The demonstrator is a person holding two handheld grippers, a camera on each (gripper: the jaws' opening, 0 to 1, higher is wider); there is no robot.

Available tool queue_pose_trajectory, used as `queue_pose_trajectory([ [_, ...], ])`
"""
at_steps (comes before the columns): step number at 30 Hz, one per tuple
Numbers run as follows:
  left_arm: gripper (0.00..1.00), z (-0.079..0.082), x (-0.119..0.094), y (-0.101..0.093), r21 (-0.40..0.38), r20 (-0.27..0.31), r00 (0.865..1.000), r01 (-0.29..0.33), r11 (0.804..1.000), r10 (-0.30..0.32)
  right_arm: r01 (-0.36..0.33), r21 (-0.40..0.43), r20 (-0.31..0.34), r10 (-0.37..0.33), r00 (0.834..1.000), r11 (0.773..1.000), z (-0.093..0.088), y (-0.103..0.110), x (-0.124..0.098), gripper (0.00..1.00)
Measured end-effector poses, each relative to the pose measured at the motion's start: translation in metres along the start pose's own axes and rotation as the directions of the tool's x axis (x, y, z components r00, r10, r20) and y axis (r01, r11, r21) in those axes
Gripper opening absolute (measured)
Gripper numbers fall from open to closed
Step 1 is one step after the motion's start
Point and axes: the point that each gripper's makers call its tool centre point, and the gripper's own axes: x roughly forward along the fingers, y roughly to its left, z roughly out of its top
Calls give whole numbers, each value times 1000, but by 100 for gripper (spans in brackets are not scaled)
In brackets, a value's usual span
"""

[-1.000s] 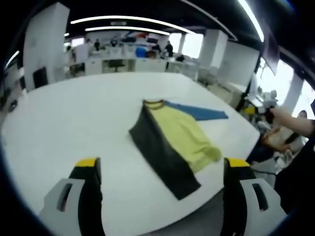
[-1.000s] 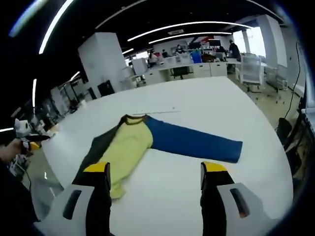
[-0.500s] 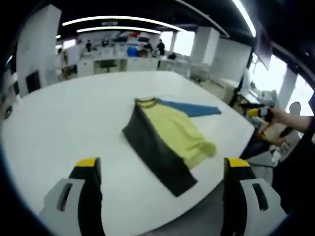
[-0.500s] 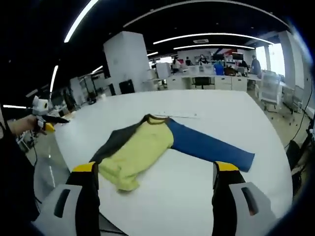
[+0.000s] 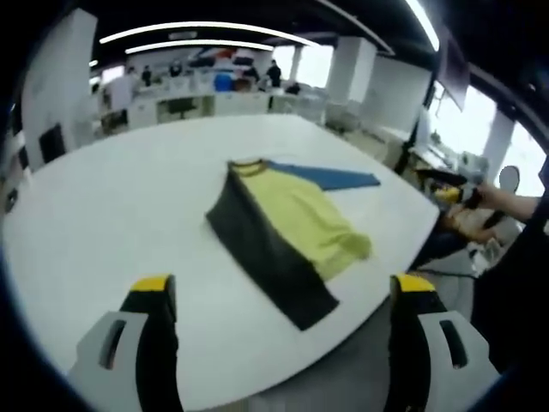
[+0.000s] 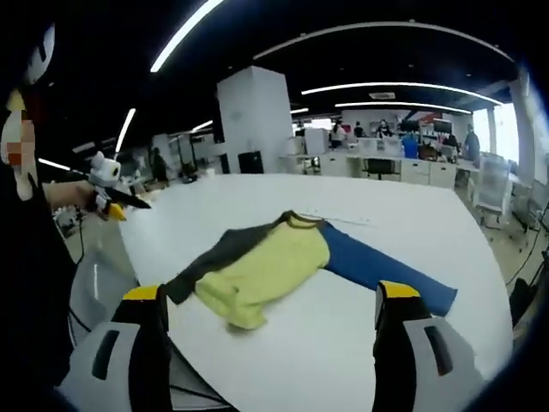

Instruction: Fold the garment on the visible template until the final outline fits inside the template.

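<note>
Item: garment (image 5: 287, 227), long-sleeved, lying flat on a large white table (image 5: 103, 215) in an open office. Condition: partly folded. A dark panel runs along one side, a yellow body portion lies doubled over the middle, and one blue sleeve (image 6: 386, 273) stretches out flat toward the far side of the table, unfolded. Position: near the table edge closest to the person, the yellow hem (image 6: 233, 307) bunched just beside that edge. Template: no outline can be made out on the table surface in either view, so fit cannot be judged. Left gripper (image 5: 283, 287): jaws spread wide, yellow-tipped, nothing between them, held above and well apart from the garment. Right gripper (image 6: 273, 296): likewise wide open and empty, raised clear of the cloth; in the left gripper view it appears at the right (image 5: 446, 190) in the person's hand. Change over the last second: both views have drawn back and risen, the garment appearing smaller and more of the room showing; this is camera travel, and the cloth itself lies as it did, with the same folds and the same extended sleeve. Reading: the hands appear to be between folds, having let go, and no new grasp is begun. Outstanding work, as judged: the blue sleeve wants folding in over the body, then probably a further fold to shorten the bundle.
</note>
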Motion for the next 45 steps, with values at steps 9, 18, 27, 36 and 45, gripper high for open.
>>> queue_pose_trajectory([
  [9,99,-14,1,-7,-9,-19,1000,16,1000,-16,-57,-57,-101,51,994,997,-18,10,0,100],
  [18,99,-17,0,-5,-14,-24,1000,8,1000,-9,-57,-57,-104,51,993,997,-18,9,1,100],
  [27,99,-25,17,-12,6,-52,998,24,1000,-24,-68,-56,-108,61,992,996,-18,11,4,100],
  [36,90,-49,55,-28,23,-113,992,64,998,-61,-72,-58,-129,64,990,996,-25,12,4,100],
  [45,83,-64,91,-57,81,-173,978,129,988,-114,-70,-51,-137,63,989,996,-29,10,3,100],
])
